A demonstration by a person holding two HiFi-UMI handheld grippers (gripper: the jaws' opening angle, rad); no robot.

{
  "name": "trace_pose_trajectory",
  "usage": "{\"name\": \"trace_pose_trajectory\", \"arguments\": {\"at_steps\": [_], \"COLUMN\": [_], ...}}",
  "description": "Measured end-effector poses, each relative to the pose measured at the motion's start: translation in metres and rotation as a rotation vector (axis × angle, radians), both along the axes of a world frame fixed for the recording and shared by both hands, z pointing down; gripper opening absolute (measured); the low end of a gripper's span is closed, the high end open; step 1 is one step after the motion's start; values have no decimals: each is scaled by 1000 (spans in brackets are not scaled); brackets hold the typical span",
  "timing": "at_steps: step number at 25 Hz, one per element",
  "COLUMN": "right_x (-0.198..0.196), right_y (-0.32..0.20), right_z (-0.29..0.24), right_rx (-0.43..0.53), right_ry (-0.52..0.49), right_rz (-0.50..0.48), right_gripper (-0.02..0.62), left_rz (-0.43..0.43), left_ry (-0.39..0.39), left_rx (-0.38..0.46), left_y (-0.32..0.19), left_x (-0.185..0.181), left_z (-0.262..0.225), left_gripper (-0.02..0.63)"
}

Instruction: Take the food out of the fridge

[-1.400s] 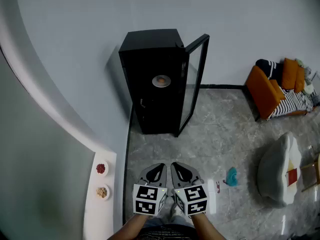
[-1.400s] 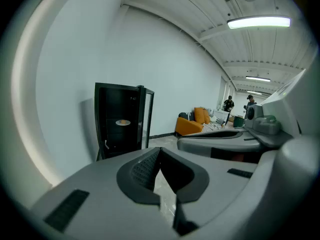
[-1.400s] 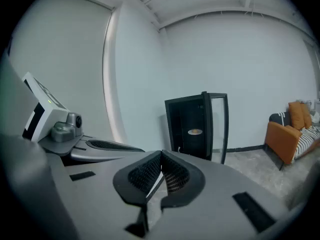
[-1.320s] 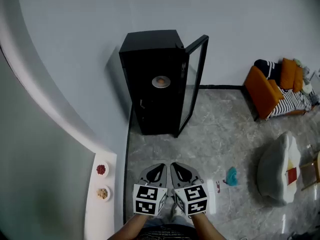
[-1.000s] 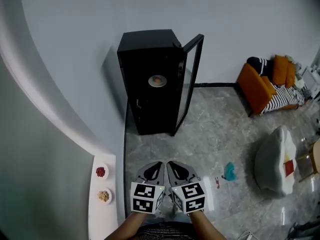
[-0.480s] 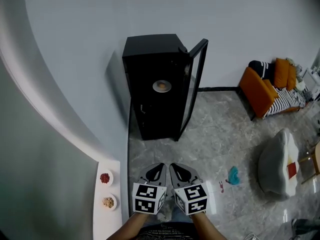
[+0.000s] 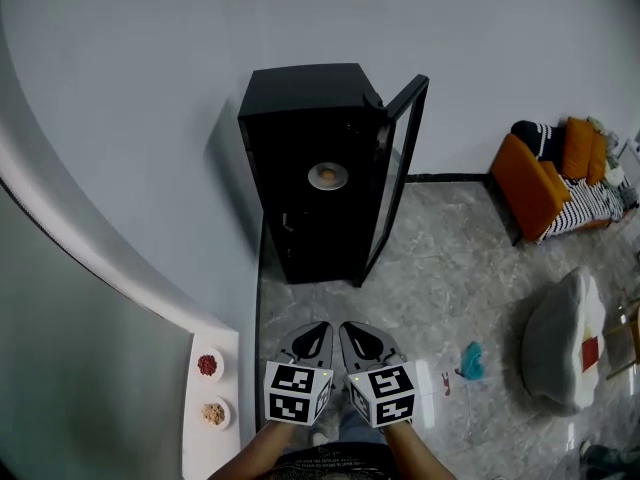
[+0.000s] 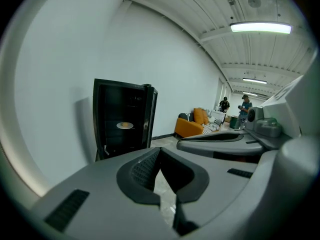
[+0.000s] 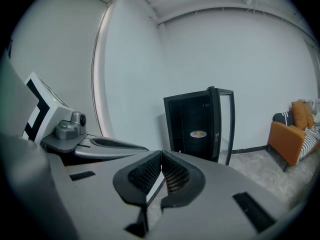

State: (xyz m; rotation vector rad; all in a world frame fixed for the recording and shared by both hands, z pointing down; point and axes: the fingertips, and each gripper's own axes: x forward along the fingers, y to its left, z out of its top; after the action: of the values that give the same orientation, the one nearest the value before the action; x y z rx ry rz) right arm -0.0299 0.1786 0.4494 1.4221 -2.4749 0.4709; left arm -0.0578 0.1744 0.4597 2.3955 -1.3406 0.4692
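A tall black fridge stands against the grey wall with its glass door swung open to the right. On a shelf inside sits a white plate with an orange-brown piece of food; the same plate shows in the left gripper view and the plate in the right gripper view. My left gripper and right gripper are held side by side low in the head view, well short of the fridge. Both are shut with nothing between the jaws.
A white ledge at the left carries two small bowls of food. An orange sofa with cushions stands at the right, a white beanbag lower right, and a teal scrap lies on the marble floor. People stand far off.
The view has shifted slightly; the fridge sits a little closer and more centred. Both grippers stay shut and side by side.
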Motion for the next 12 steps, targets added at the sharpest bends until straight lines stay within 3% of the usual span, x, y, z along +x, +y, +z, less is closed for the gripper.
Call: {"name": "trace_pose_trajectory", "arguments": {"at_steps": [12], "right_x": [44], "right_y": [-98], "right_z": [4], "right_rx": [-25], "right_ry": [-28], "right_rz": [-12], "right_gripper": [20], "left_rz": [-11], "left_ry": [-26], "left_rx": [-21], "left_y": [-97], "left_x": [42], "left_z": [2], "left_gripper": [14]}}
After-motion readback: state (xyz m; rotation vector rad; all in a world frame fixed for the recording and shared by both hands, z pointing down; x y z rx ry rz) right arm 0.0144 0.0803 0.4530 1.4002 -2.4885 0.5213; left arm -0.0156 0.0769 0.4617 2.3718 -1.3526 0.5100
